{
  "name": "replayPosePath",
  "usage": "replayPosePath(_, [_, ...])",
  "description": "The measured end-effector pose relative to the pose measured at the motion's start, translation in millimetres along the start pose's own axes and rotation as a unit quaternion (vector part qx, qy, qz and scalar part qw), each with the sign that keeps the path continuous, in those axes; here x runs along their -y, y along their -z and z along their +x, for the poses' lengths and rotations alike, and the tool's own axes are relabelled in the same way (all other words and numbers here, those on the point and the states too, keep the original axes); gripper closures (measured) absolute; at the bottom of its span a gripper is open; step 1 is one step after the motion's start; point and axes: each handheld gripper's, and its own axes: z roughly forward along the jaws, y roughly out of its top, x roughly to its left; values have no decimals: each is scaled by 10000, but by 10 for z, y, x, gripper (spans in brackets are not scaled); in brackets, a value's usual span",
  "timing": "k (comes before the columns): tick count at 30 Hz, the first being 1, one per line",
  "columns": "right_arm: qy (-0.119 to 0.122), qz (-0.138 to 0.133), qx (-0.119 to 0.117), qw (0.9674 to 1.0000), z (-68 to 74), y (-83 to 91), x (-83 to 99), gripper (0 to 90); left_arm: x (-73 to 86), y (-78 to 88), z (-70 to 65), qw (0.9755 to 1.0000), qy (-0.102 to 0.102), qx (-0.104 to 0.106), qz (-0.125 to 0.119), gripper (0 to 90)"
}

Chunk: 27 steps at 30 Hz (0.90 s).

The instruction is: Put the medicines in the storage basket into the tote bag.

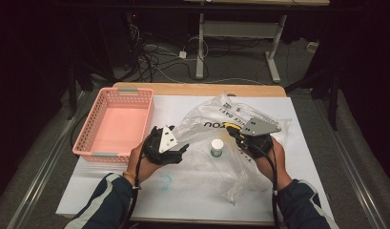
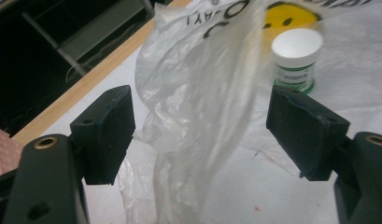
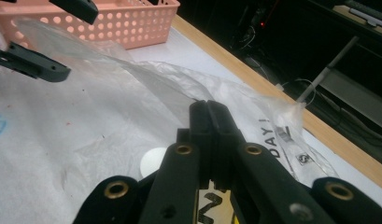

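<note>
Pink basket (image 1: pixel 117 123) sitting at the left edge of the white-covered surface (image 1: pixel 183 191), tangle of cables (image 1: pixel 152 59) on the floor behind it.

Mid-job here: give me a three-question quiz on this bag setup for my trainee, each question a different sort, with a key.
1. True or false: the left tongs are clamped shut on the clear plastic bag.
2. Which colour is the lid of the small jar? A) pink B) white C) black
3. Fill in: the pink basket on the table's left holds ____.

Key:
1. False; the jaws stand wide apart with a fold of the bag between them.
2. B.
3. Nothing.

Extra note: the right tongs are closed on an edge of the bag.
</note>
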Motion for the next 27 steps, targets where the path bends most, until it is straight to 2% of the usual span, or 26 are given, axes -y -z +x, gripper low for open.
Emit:
replayPosePath(3, [-33, -20, 20, 10000, -48, 51, 14, 900, -28, -110, 16, 9998, 86, -18, 193, 242])
replayPosePath(5, [-78, -35, 33, 10000, -76, 77, 25, 900, -30, -180, 26, 9994, 123, 34, 324, 305])
replayPosePath(6, [-89, -38, 47, 9999, -90, 89, 29, 900, -29, -202, 25, 9992, 122, 21, 386, 349])
replayPosePath(8, [-131, -46, 67, 9999, -115, 112, 39, 900, -20, -257, 29, 9985, 127, 136, 517, 495])
replayPosePath(9, [-129, -46, 61, 9999, -128, 121, 46, 900, -15, -269, 33, 9985, 100, 154, 508, 528])
replayPosePath(10, [-152, -48, 80, 9998, -134, 127, 52, 900, -10, -273, 40, 9984, 118, 211, 517, 613])
replayPosePath(12, [-181, -46, 71, 9998, -150, 136, 67, 900, 0, -282, 50, 9981, 126, 314, 505, 725])
replayPosePath(14, [-200, -45, 51, 9998, -152, 135, 79, 900, 14, -281, 48, 9979, 214, 422, 441, 814])
replayPosePath(17, [-197, -30, 14, 9998, -133, 138, 93, 887, 32, -269, 50, 9979, 201, 472, 400, 859])
replayPosePath(22, [-263, -107, -125, 9995, -84, 194, 126, 779, 68, -270, 39, 9978, 227, 512, 367, 860])
replayPosePath(24, [-274, -142, -163, 9994, -57, 228, 142, 650, 70, -271, 27, 9979, 209, 507, 340, 860])
replayPosePath(27, [-317, -243, -247, 9989, 8, 322, 180, 552, 72, -273, 12, 9980, 193, 498, 329, 861])
